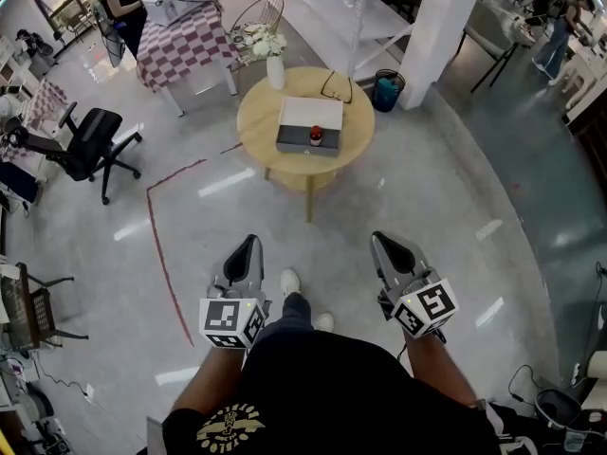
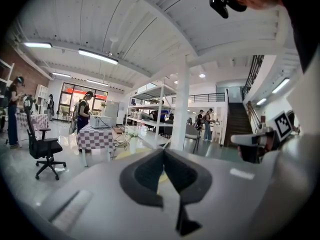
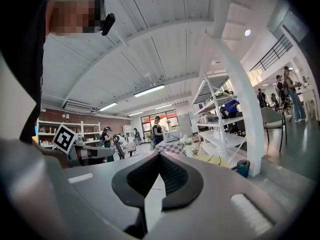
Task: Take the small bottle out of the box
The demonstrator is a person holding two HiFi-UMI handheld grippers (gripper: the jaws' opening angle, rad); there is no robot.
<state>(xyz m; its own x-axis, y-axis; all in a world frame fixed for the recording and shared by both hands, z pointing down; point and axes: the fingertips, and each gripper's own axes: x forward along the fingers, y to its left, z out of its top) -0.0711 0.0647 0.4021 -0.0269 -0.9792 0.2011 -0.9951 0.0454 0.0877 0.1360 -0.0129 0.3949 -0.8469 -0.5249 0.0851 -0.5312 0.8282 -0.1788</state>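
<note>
- Well ahead of both grippers, on a round table (image 1: 258, 121): box (image 1: 309, 114) lying flat, with the small bottle (image 1: 316, 137) at its near edge, on the side toward the person.
- Appears to stand upright, long axis vertical, red in colour; too small for more detail.
- Left gripper (image 1: 251, 241): jaws pressed together, tips meeting in a line, nothing pinched.
- Right gripper (image 1: 379, 239): likewise closed and empty, held about level.
- Both held low and close to the body, pointing forward toward the table, with a stretch of floor (image 1: 417, 188) between fingertips and table edge.
- Sits almost on the midline between the two grippers, straight ahead, slightly right of the left one and slightly left of the right one; neither hand clearly nearer.
- Probably calls for closing the distance first, then spreading one pair of jaws and coming in from the near side, pads on either side of the upright body.
- Beyond the box, on the far part of the table: vase of flowers (image 1: 275, 64) and a pair of glasses (image 1: 336, 89), both clear of a straight approach.
</note>
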